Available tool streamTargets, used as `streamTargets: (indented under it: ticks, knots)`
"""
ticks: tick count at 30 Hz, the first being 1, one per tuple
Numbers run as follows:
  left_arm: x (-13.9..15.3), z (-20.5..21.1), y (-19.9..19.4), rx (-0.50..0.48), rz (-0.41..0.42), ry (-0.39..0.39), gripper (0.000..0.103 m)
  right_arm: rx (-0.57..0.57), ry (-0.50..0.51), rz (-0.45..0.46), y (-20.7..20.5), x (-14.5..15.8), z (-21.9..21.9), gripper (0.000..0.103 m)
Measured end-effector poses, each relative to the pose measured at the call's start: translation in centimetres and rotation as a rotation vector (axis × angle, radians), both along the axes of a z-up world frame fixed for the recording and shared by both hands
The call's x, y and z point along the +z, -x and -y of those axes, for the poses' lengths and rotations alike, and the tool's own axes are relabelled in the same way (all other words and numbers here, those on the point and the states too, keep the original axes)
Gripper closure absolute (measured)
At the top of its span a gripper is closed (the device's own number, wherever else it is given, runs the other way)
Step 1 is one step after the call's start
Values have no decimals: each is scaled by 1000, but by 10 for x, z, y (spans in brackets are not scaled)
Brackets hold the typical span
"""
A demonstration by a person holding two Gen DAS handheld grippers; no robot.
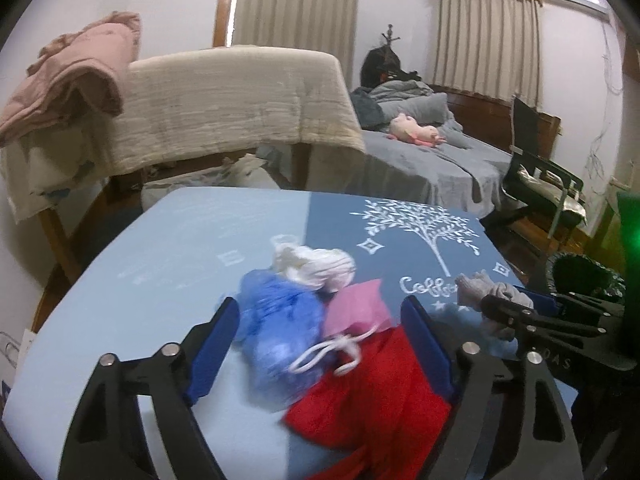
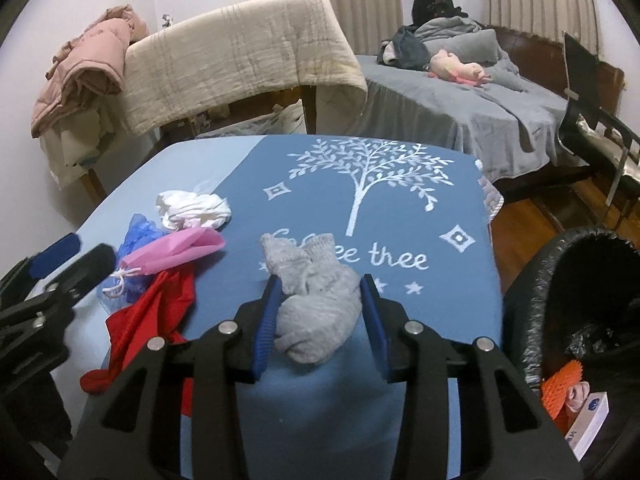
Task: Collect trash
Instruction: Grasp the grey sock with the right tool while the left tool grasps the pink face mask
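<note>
The grey sock (image 2: 316,300) is lying bunched on the blue table cover (image 2: 400,240), over the start of the white lettering under the tree print, and the right gripper (image 2: 320,304) is pinching it: both blue pads (image 2: 266,320) are pressing against the sock's sides, with its toe end sticking out forward past the fingertips. To the sock's left a small heap of trash is sitting on the pale half of the cover: a red cloth (image 1: 376,396) nearest the table edge, a pink bag (image 1: 356,308) with a white drawstring lying across it, a crumpled blue plastic bag (image 1: 280,332) touching both, and a white crumpled wad (image 1: 316,264) just behind them. The left gripper (image 1: 320,344) is standing spread around this heap, its jaws wide apart; the left pad is just beside the blue bag, while the right pad is alongside the red cloth and pink bag, and whether it is touching them cannot be told because the view is blurred. At the table's right edge a black-lined bin (image 2: 568,300) is standing on the wood floor, already holding an orange spiky item (image 2: 564,384) and a small white box (image 2: 592,420). Beyond the table a beige quilt (image 2: 240,52) is hanging over a frame, and a grey bed (image 2: 460,100) is bearing a pink plush toy (image 2: 460,66).
</note>
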State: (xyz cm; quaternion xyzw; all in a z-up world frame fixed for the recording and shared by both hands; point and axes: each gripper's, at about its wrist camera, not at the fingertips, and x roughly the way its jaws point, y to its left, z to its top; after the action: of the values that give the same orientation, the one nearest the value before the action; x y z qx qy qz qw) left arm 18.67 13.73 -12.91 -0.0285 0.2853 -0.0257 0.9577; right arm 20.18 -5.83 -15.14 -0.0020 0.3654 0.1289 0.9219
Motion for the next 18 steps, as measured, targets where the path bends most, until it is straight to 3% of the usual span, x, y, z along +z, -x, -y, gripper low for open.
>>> streamTargets:
  ticks: [14,18]
  knots:
    - [-21,33,-42,-71,-99,-70,52,-6,-12,1,-1,-2,7,64]
    - [-24,36,-44,-92,-122,-73,76,-6,-18,1,1,-3,6,64]
